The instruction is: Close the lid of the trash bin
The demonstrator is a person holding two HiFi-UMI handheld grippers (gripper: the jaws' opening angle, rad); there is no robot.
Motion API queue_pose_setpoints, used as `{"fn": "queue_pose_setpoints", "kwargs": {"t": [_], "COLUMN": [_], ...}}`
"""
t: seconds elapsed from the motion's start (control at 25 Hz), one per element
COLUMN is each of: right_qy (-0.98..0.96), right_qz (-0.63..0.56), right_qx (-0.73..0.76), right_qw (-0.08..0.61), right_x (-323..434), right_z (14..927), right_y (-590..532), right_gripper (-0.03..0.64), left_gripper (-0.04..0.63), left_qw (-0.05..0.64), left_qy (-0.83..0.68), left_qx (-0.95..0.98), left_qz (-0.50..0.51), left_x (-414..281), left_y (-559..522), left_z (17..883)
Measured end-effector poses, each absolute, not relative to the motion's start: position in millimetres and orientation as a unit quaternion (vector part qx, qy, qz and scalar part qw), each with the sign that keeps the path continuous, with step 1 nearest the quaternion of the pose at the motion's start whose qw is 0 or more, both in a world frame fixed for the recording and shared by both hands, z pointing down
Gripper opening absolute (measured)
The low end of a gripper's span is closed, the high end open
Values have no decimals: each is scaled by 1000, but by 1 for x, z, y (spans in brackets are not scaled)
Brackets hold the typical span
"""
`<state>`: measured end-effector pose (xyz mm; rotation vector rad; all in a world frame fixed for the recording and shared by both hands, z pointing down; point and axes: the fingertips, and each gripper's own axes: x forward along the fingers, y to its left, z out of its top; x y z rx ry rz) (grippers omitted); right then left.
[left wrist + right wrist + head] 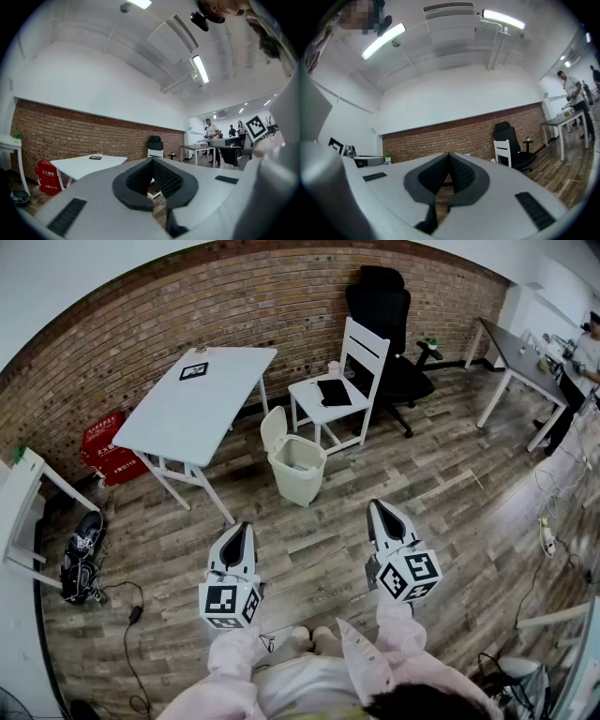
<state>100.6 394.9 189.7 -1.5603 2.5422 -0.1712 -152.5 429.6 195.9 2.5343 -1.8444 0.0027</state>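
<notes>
"Two grippers, one in each hand. Are they holding anything?"

"No. The left gripper (242, 532) has its jaws pressed all the way together, with nothing between them. The right gripper (379, 513) is just the same: jaws together and bare. Both point straight ahead, side by side, with a gap between them. Pink sleeves (401, 634) show behind them."

"Where is the trash bin?"

"The trash bin (296, 476) stands on the wooden floor (450, 493), well ahead of both grippers. It sits between the white table (192, 409) and the white chair (343, 381), near both. No gripper touches it."

"Is it shut?"

"Not yet. The lid (273, 427) stands up at the far left edge of the bin, on the table's side, so the top is open. Something pale lies inside, but I cannot tell what."

"What else is around?"

"A black office chair (386, 324) stands behind the white chair, by the brick wall (141, 324). A flat black thing lies on the white chair's seat. Red boxes (106, 450) sit against the wall at the left, and dark shoes (82, 554) lie on the floor nearer to us."
</notes>
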Motion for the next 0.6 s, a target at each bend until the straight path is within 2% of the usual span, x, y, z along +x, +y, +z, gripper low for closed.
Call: {"fn": "queue_pose_setpoints", "kwargs": {"t": [0.6], "right_qy": [850], "right_qz": [-62], "right_qx": [-515], "right_qw": [89], "right_x": [129], "right_z": [194], "right_y": [374], "right_gripper": [3], "left_gripper": [-8], "left_qw": [12], "left_qy": [-580], "left_qx": [815], "left_qz": [0], "left_x": [-119], "left_y": [406], "left_z": [203]}}
